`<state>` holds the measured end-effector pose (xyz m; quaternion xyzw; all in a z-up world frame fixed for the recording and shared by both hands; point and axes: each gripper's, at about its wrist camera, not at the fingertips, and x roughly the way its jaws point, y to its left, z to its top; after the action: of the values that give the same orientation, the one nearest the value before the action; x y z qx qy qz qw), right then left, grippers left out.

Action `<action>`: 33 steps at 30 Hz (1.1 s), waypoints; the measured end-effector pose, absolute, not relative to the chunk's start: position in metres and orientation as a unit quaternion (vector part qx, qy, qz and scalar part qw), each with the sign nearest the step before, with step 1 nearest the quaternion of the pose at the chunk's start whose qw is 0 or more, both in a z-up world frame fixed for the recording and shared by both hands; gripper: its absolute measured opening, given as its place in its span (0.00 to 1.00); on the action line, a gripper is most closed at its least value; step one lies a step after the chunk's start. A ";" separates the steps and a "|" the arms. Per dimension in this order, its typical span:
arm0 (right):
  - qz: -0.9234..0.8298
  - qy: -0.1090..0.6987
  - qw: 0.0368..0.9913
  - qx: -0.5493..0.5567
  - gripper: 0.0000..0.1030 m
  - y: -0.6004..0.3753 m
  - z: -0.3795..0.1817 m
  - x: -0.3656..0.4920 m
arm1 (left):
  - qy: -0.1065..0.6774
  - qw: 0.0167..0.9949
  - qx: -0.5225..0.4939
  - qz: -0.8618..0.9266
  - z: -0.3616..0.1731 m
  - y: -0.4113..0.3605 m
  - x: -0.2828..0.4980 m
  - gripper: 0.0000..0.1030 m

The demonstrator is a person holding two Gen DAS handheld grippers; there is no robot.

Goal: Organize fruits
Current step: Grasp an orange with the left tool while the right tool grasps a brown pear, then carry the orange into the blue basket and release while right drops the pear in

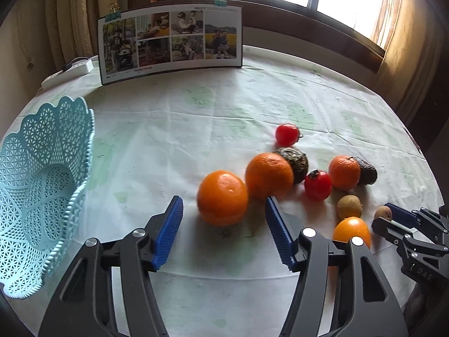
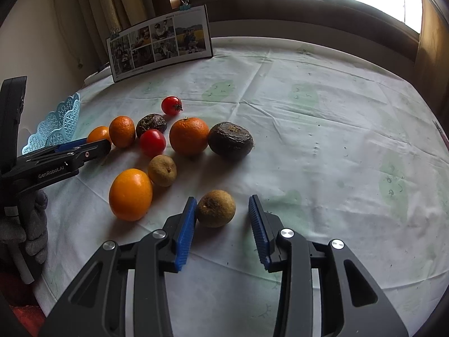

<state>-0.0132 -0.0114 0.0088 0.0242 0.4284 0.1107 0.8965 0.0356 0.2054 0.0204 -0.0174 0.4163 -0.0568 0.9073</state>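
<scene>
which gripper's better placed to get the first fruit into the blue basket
Left, probably. The left gripper is open around the nearest orange, and the blue basket sits right beside it. The right gripper also brackets a small brown fruit, but the basket lies across the fruit pile from it.

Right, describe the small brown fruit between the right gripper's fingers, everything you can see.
The small brown fruit is round, dull tan-brown and rough-skinned, with a dark stem scar on top. It rests on the tablecloth between the open fingers of the right gripper. The left blue pad sits right against it; the other pad is clear of it. No other fruit touches it.
</scene>
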 end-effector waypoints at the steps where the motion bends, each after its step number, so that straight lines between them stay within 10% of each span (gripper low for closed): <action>1: 0.110 0.428 0.897 0.024 0.37 -0.011 0.009 -0.013 | 0.417 0.907 -0.017 -0.054 0.020 0.207 0.037 0.55; 9: 0.109 0.427 0.897 0.023 0.31 -0.009 0.010 -0.013 | 0.415 0.908 -0.014 -0.055 0.021 0.205 0.047 0.37; 33: 0.103 0.413 0.905 0.020 0.27 0.012 0.032 -0.011 | 0.330 0.943 -0.038 -0.002 0.069 0.248 -0.006 0.37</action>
<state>-0.0115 0.0124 0.0315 0.0203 0.4133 0.1029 0.9045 -0.0059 0.2480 0.0691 -0.0382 0.3297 -0.0021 0.9433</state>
